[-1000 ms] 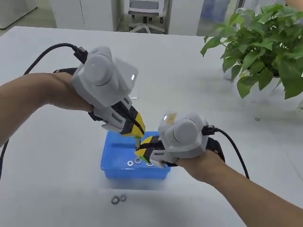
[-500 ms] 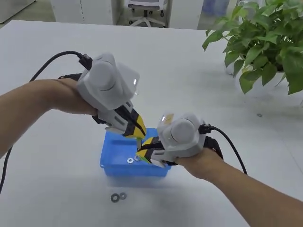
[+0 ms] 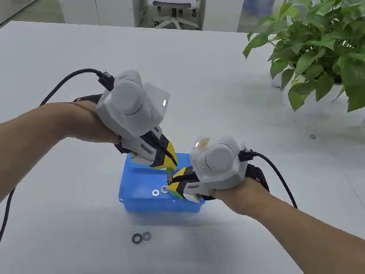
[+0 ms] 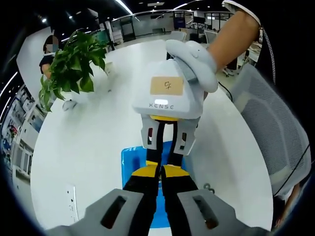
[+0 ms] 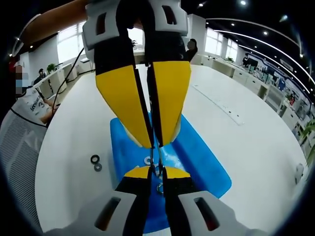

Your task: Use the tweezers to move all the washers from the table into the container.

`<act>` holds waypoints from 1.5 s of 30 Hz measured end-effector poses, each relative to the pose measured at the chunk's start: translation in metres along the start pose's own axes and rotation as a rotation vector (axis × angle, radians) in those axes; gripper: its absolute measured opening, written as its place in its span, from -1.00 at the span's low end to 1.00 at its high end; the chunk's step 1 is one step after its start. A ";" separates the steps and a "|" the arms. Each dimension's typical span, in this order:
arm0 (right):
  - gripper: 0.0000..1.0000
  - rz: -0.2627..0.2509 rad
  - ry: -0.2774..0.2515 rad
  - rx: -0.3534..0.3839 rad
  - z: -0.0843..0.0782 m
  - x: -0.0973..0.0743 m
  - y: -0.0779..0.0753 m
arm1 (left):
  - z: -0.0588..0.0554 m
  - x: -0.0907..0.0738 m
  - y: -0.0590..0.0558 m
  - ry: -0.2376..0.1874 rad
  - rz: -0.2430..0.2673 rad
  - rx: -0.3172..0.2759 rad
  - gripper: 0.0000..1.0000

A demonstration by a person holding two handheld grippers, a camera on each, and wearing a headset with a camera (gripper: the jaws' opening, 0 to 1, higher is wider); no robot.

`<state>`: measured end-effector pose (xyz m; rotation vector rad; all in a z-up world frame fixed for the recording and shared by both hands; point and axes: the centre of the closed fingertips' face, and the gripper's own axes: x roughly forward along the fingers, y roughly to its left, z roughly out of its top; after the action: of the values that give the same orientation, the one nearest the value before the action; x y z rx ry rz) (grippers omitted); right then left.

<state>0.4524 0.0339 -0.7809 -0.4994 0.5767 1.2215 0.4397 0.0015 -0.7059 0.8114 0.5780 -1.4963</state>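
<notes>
Blue container (image 3: 159,205), silvery washers (image 3: 141,237), white table (image 3: 63,228), green leafy plant (image 3: 319,48).

White table (image 3: 68,51): blue container (image 3: 142,204), two washers (image 3: 137,238), potted plant (image 3: 319,51)

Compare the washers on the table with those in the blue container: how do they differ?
The table washers lie on the white table outside the blue container, by its near wall; the container washers lie on its floor. The table washers look dark against white; the container washers look pale against blue. The table washers are not yet moved; the container washers are in place. Both are small flat rings.
</notes>
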 end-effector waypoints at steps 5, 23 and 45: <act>-0.80 0.001 -0.004 0.002 0.001 -0.002 0.001 | 0.002 -0.001 0.000 -0.002 0.000 0.003 -0.89; -0.79 -0.023 -0.040 -0.006 0.019 -0.018 0.008 | 0.014 -0.023 -0.009 -0.012 0.018 0.021 -0.89; -0.74 -0.006 -0.114 -0.045 0.051 -0.023 0.042 | 0.018 -0.054 -0.034 0.001 0.028 0.023 -0.89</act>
<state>0.4139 0.0612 -0.7293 -0.4656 0.4518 1.2503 0.4018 0.0253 -0.6566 0.8347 0.5490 -1.4797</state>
